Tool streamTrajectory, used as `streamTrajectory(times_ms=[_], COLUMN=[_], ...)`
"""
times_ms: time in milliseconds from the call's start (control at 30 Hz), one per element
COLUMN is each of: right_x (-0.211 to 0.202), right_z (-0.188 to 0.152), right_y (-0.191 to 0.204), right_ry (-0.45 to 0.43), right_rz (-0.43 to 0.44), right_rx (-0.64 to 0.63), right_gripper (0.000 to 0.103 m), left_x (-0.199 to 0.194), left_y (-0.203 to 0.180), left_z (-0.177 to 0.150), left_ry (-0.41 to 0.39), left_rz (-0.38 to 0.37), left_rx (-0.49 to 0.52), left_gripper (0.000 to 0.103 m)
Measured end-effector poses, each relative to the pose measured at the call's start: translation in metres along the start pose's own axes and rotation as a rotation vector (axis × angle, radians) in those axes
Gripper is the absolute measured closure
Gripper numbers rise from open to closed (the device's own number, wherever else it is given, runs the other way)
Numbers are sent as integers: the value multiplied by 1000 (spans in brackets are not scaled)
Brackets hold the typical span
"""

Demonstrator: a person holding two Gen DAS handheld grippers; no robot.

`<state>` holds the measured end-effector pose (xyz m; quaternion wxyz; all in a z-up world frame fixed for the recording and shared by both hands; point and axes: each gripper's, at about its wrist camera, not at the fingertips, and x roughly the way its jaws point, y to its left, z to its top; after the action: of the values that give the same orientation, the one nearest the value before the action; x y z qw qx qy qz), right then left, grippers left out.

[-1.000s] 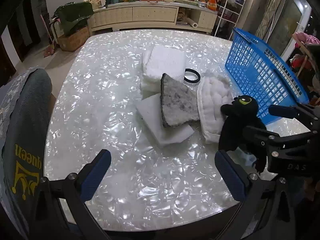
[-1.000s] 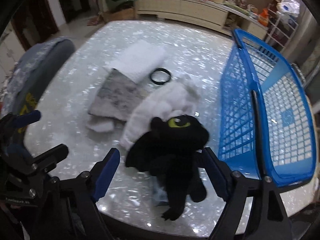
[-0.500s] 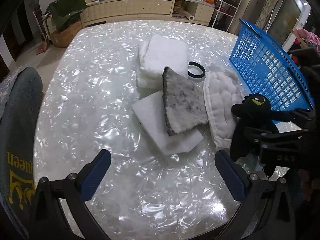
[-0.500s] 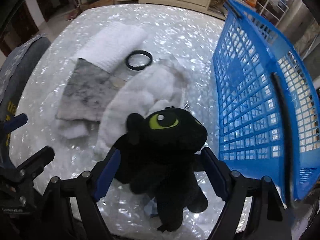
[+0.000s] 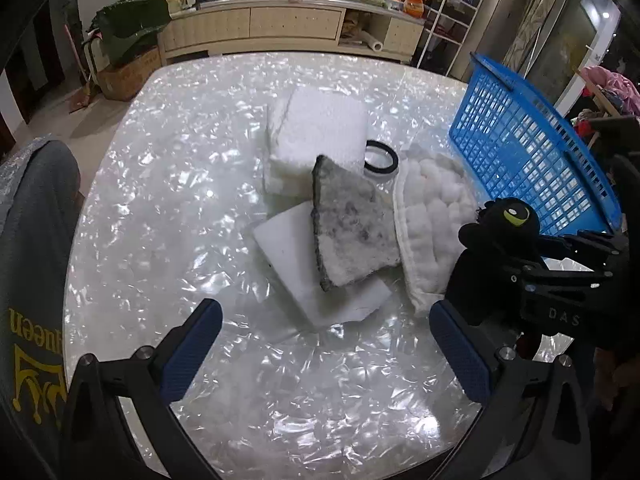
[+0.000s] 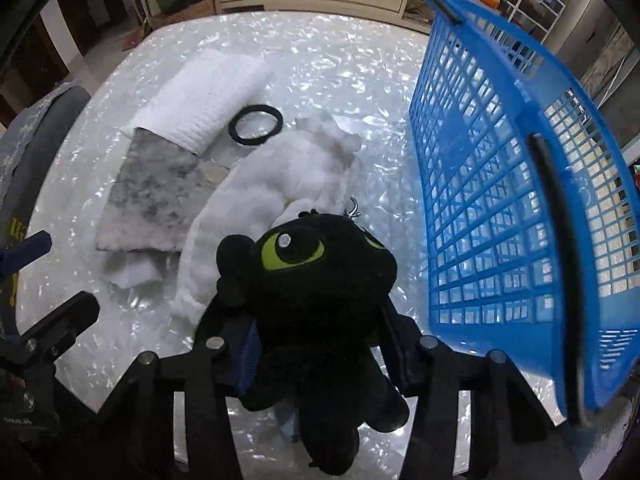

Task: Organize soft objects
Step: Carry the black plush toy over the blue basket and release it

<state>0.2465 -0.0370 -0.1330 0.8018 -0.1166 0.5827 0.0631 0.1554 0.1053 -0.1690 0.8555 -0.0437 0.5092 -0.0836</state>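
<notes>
My right gripper [image 6: 320, 344] is shut on a black plush dragon with green eyes [image 6: 316, 280] and holds it above the table, left of the blue basket [image 6: 500, 208]. The dragon [image 5: 500, 232] and the basket [image 5: 532, 168] also show at the right of the left wrist view. My left gripper [image 5: 326, 344] is open and empty over the near table edge. In front of it lie a white foam sheet [image 5: 288, 248], a grey-white fuzzy pad [image 5: 352, 232], a white quilted pouch [image 5: 432, 220] and a folded white towel [image 5: 320, 136].
A black ring [image 5: 381, 157] lies between the towel and the pouch. The pearly white table [image 5: 180, 184] has a grey chair back [image 5: 32, 260] at its left edge. A sideboard with clutter [image 5: 280, 20] stands beyond the table.
My right gripper has closed on the plush dragon and lifted it toward the basket. My left gripper has moved forward a little and stays open.
</notes>
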Motion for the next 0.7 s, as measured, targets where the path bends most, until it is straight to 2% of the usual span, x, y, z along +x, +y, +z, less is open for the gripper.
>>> streamTrajectory(times_ms=[400, 700], right_x=[-84, -138], right_z=[-13, -18], right_y=[7, -8], right_ry=[-124, -189], right_rz=[100, 151], right_rx=[-36, -57], right_gripper=[54, 54], left_x=[-53, -86], left_y=[-20, -44], left_z=[0, 13], left_ry=[-91, -138], left_rz=[4, -29], left_rx=[19, 45], left_gripper=[0, 0])
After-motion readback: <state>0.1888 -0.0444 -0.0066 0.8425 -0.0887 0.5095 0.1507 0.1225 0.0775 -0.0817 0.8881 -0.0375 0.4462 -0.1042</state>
